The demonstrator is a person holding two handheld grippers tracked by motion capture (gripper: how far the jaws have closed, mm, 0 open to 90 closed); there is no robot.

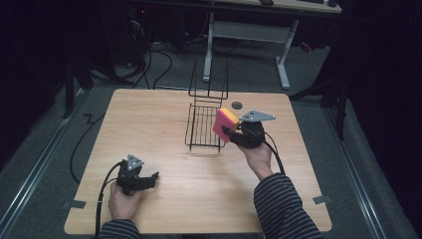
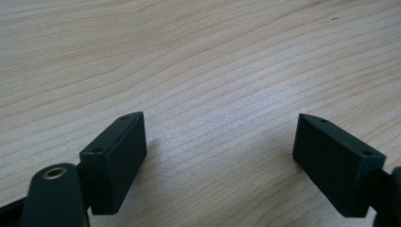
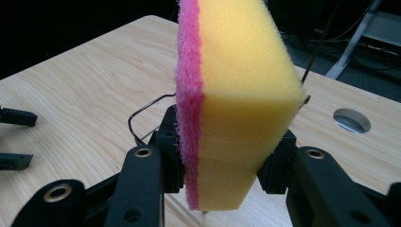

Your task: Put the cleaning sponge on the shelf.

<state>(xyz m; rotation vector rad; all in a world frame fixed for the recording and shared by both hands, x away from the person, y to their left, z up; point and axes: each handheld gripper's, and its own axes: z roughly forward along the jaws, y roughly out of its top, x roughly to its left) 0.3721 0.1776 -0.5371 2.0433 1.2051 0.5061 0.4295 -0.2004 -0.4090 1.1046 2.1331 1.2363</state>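
1. The right tool (image 1: 230, 132) is gripping a thick rectangular sponge of yellow foam with a pink scrubbing layer (image 1: 225, 124). Its two black pads are pressing on the two broad faces, and the sponge is standing on edge above the light wooden desk (image 1: 149, 119), not touching it.

2. The sponge is hanging just beside the right rim of the black wire rack (image 1: 204, 128), which is standing near the middle of the desk with its tall wire back (image 1: 209, 79) towards the far edge. In the right gripper view the pink layer (image 3: 188, 94) is on the left of the yellow foam (image 3: 241, 94), and a thin wire of the rack is showing behind them.

3. The left tool (image 1: 145, 182) is resting low over the desk near the front-left part. Its jaws are standing wide apart – only bare wood is lying between them.

4. I am judging that the step in hand is carrying the sponge to the rack. The next move is probably calling for lifting the sponge over the right rim, then lowering it onto the flat wire bottom before letting go.

5. The rim wires are the thing to mind – the lower edge of the sponge could be catching on them. To the right of the rack the desk is giving free room, apart from a round grey cable hole (image 1: 237, 105) behind the sponge.
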